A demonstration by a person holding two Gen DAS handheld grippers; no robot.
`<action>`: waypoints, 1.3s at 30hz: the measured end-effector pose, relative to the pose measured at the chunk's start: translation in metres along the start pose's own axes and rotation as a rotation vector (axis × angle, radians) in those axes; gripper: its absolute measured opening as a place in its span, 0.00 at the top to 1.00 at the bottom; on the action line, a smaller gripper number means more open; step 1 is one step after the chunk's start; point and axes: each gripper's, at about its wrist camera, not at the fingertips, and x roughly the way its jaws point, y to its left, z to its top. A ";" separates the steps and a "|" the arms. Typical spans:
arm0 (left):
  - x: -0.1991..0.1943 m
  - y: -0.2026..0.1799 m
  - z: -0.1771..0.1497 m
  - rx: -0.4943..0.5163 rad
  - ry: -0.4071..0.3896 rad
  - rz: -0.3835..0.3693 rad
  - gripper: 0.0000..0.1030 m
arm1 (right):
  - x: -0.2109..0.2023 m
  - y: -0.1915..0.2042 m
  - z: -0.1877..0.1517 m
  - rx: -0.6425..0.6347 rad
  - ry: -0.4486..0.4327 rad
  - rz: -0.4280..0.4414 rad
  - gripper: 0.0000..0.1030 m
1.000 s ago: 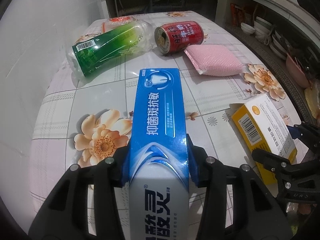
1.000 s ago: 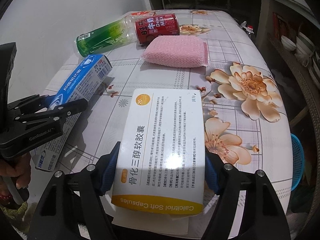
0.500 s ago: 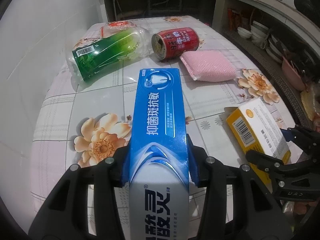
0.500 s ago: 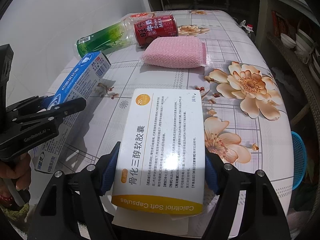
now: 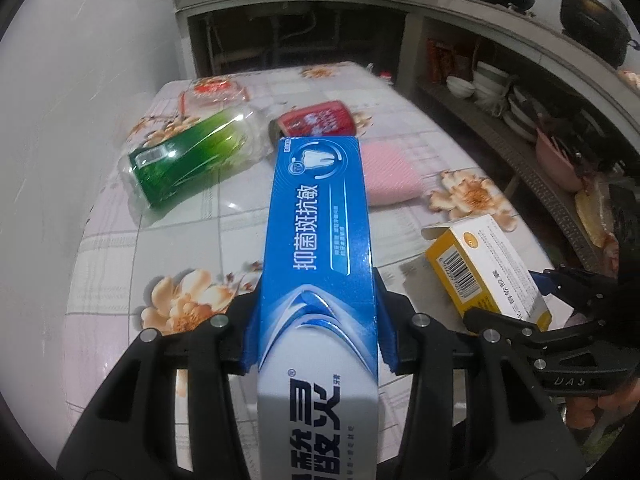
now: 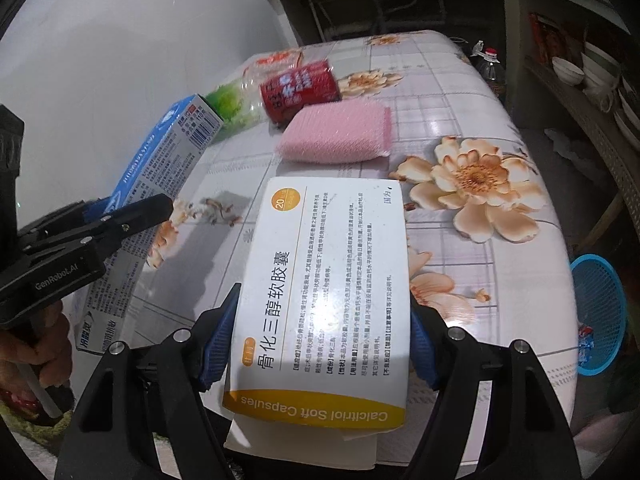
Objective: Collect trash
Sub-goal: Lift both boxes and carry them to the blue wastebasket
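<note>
The long blue-and-white cardboard toothpaste carton point(image 5: 320, 264) is pinched across its narrow width by the left claw point(image 5: 318, 328), blue pads against both side walls, and is carried clear of the tabletop point(image 5: 192, 240) at frame centre. The flat white-and-yellow cardboard medicine box point(image 6: 324, 292) is clamped across its broad width by the right claw point(image 6: 320, 344), at lower centre of the right view, its end flap hanging open.

Both cartons are judged light, thin-walled and crushable; glossy print makes them slightly slippery. Hold is best kept on the side walls near one end, where folded flaps stiffen the shell.

Remaining on the glossy floral tabletop, in the upper middle of the frames:
- Clear plastic bottle with green label point(image 5: 192, 156): lying on its side, probably light, apt to roll.
- Red metal drink can point(image 6: 300, 90): cylindrical, rigid, also on its side.
- Pink rectangular scouring sponge point(image 6: 336, 134): soft, coarse-textured, compressible.

A blue mesh plastic basket point(image 6: 600, 312) is seen beyond the tabletop at the right edge.
</note>
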 end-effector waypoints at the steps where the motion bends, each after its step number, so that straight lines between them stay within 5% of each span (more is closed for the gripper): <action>1: -0.002 -0.004 0.003 0.004 -0.006 -0.008 0.57 | -0.005 -0.004 0.000 0.014 -0.010 0.010 0.31; 17: 0.006 -0.118 0.061 0.187 -0.074 -0.199 0.57 | -0.091 -0.107 -0.014 0.287 -0.210 0.015 0.31; 24: 0.032 -0.192 0.083 0.289 -0.030 -0.313 0.57 | -0.109 -0.197 -0.056 0.574 -0.262 -0.029 0.31; 35: 0.131 -0.322 0.108 0.352 0.274 -0.501 0.57 | -0.081 -0.343 -0.178 1.157 -0.282 -0.042 0.31; 39: 0.181 -0.367 0.106 0.345 0.408 -0.522 0.57 | -0.056 -0.368 -0.196 1.247 -0.258 -0.054 0.31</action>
